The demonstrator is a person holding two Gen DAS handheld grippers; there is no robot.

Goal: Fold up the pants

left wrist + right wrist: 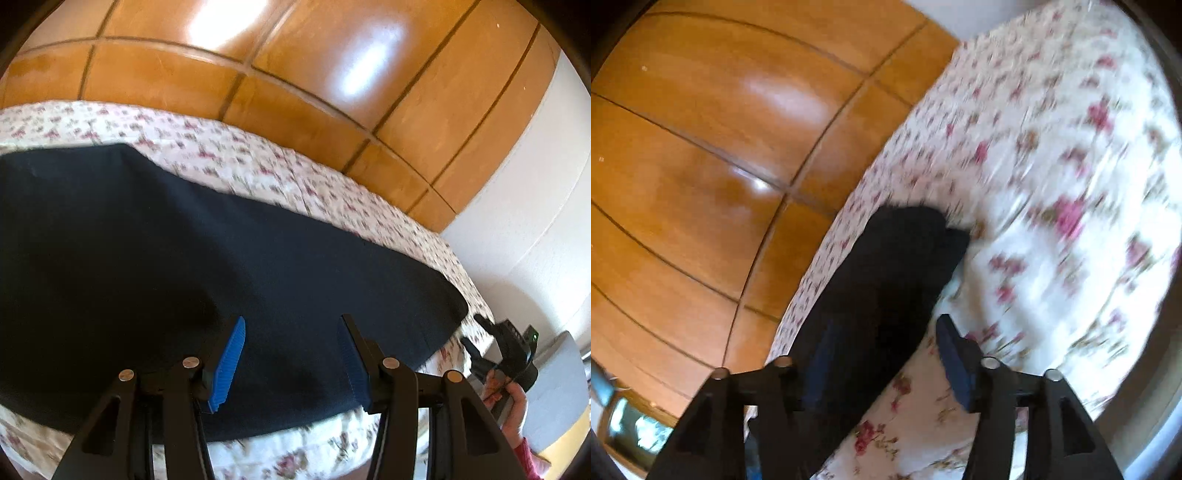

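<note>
**Dark pants flat on the flowered bed**

On the floral bedspread (280, 173) the dark pants (184, 258) lie spread flat, their far edge running parallel to the bed's edge by the tiled floor (295, 74). The left gripper (291, 354) hangs over them, jaws apart, holding nothing. The right gripper (882, 365) is also parted and empty, poised over the narrow end of the pants (886, 277); bare bedspread (1052, 184) stretches to its right.

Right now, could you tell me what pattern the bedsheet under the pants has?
White bedsheet with small pink-red flowers, clearest in the right wrist view.
</note>
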